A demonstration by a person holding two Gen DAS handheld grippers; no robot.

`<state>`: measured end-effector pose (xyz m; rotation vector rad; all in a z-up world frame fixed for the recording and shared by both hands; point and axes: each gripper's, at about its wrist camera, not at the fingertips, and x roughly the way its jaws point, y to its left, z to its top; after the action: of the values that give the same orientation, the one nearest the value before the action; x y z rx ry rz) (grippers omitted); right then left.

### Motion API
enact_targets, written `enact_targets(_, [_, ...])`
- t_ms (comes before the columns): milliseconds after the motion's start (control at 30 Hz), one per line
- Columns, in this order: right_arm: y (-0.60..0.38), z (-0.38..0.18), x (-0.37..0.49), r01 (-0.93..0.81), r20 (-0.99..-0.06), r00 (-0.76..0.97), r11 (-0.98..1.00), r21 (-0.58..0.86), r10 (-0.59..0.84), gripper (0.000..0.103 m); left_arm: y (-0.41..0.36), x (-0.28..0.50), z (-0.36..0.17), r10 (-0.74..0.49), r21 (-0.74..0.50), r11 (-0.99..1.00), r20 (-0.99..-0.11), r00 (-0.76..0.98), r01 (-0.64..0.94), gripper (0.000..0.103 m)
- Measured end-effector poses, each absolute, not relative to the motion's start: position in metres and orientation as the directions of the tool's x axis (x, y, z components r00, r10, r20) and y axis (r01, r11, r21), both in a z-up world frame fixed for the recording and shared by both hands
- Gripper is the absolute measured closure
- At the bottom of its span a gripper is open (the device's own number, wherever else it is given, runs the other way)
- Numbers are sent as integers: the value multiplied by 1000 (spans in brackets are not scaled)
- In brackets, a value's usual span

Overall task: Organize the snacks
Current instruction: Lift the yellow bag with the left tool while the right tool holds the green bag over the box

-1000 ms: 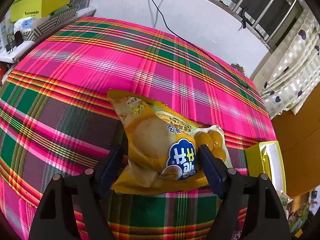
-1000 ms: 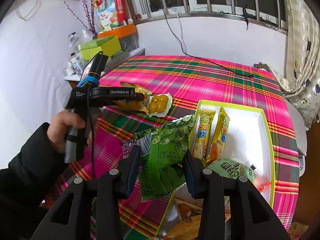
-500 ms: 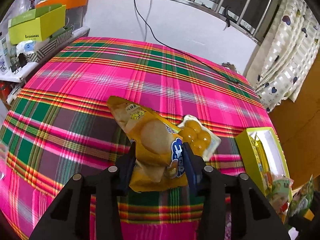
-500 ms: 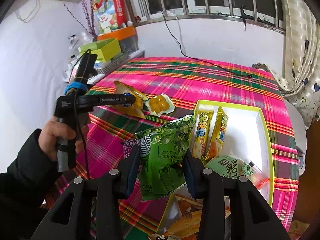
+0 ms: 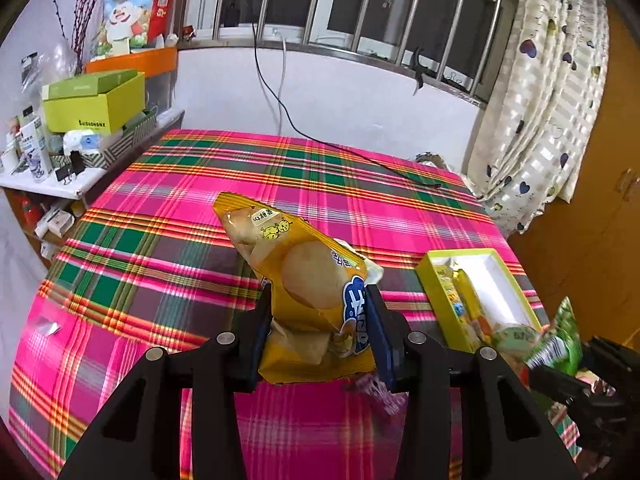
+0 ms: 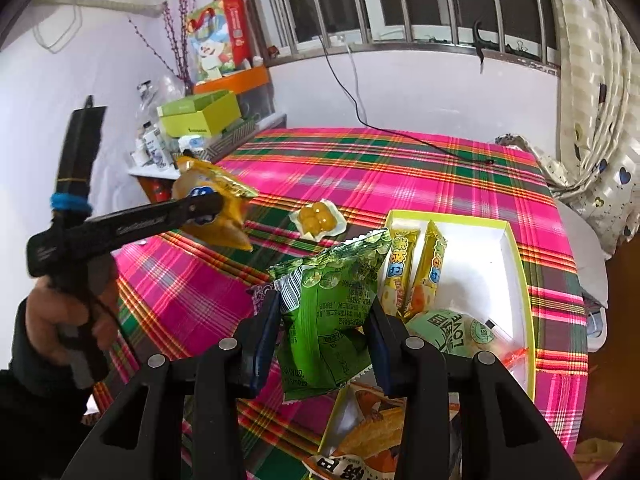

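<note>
My left gripper [image 5: 318,332] is shut on a yellow snack bag [image 5: 304,288] and holds it in the air above the plaid table; it also shows in the right wrist view [image 6: 212,204]. My right gripper [image 6: 324,336] is shut on a green snack bag [image 6: 336,300], held above the near left edge of the yellow-rimmed white box [image 6: 516,264]. The box holds two yellow stick packs [image 6: 416,268] and a pale green pack [image 6: 452,332]. A small clear pack of yellow balls [image 6: 318,218] lies on the cloth left of the box.
The table wears a pink and green plaid cloth [image 5: 192,264]. A shelf with a lime box [image 5: 96,104] and bottles stands at the left. A black cable [image 5: 360,156] crosses the far table. An orange-printed snack pack [image 6: 368,440] lies near my right gripper. Curtains [image 5: 548,92] hang at right.
My left gripper closed on the yellow bag and lifted it off the table, leaving the pack of yellow balls on the cloth. My right gripper holds the green bag still.
</note>
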<state>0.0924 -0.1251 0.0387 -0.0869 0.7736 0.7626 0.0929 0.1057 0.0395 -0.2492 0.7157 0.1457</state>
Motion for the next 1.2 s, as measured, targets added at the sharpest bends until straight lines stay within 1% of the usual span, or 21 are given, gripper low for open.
enact_targets(633, [-140,55,75,-627,-633,514,757,183,579,65,59,63,60,23,-139,980,-634,773,-143,59])
enact_targets(1200, [-151,56,79,-603,-632,535,777,181,561,65,42,71,62,-12,-142,985,-639,769,-102,59])
